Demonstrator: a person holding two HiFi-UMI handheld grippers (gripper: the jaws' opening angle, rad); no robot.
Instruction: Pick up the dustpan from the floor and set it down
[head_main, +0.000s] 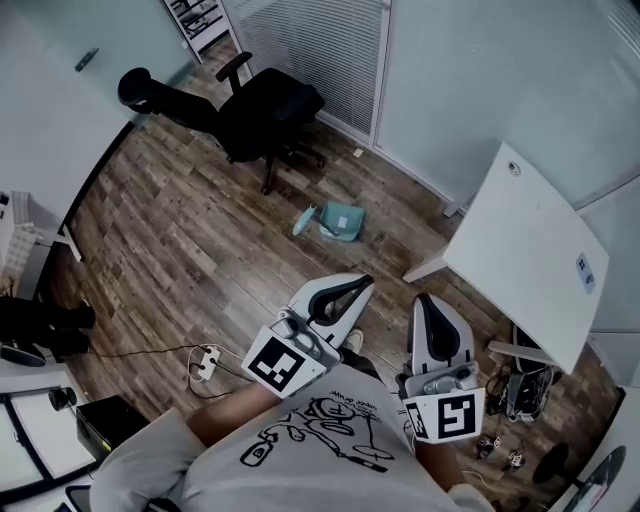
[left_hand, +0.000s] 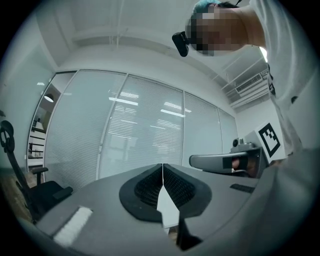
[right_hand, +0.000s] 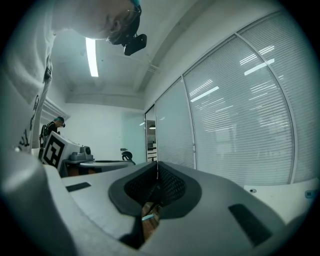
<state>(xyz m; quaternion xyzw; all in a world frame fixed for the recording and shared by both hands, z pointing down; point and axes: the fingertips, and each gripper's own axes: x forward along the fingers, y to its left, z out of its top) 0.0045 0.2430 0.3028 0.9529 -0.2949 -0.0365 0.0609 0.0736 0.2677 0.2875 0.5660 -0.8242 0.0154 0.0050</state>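
The teal dustpan (head_main: 338, 221) lies on the wooden floor with a small teal brush (head_main: 304, 221) at its left side. Both grippers are held level well short of it, with bare floor between. My left gripper (head_main: 360, 284) is shut with nothing in it; in the left gripper view its jaws (left_hand: 162, 170) meet in a thin line. To its right, my right gripper (head_main: 426, 300) is also shut and empty, its jaws (right_hand: 157, 167) closed together in the right gripper view. Each gripper shows in the other's view: the right gripper (left_hand: 225, 161) and the left gripper (right_hand: 75, 156).
A black office chair (head_main: 255, 105) stands beyond the dustpan, near the glass wall with blinds (head_main: 320, 50). A white table (head_main: 530, 250) is at the right, with cables under it. A white power strip (head_main: 205, 362) lies on the floor at the left.
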